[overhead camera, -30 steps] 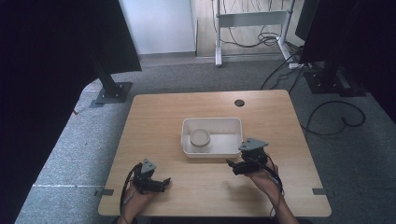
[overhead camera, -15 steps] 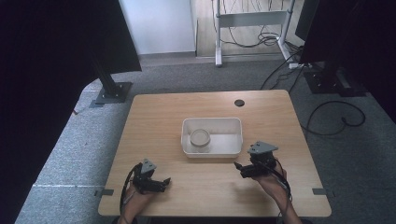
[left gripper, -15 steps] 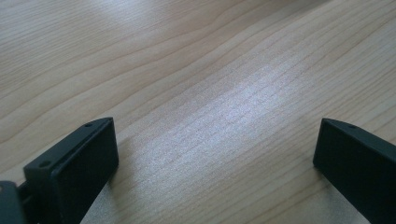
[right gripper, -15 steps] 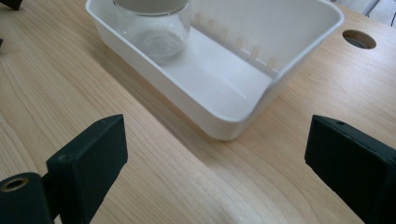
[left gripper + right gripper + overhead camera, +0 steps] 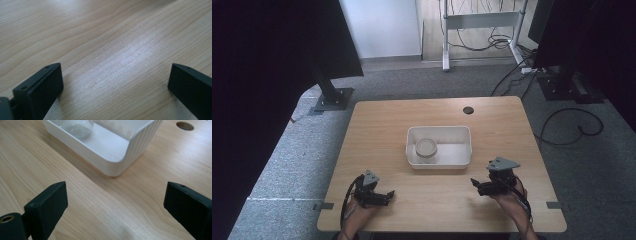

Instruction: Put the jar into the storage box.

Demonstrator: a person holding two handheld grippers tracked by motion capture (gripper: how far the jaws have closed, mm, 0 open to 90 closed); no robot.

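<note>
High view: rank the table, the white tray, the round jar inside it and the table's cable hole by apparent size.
1. table
2. white tray
3. round jar, in the tray's left part
4. cable hole, smallest; it lies farther from the camera, yet looks clearly smaller than the jar.

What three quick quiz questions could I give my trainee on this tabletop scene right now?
1. True or false: the right gripper holds the jar.
2. Where does the jar stand? A) on the bare table B) in the white tray C) on the floor
3. How do the left gripper's jaws stand?

Key:
1. False; its jaws are apart with nothing between them.
2. B
3. Wide apart over bare wood.
</note>
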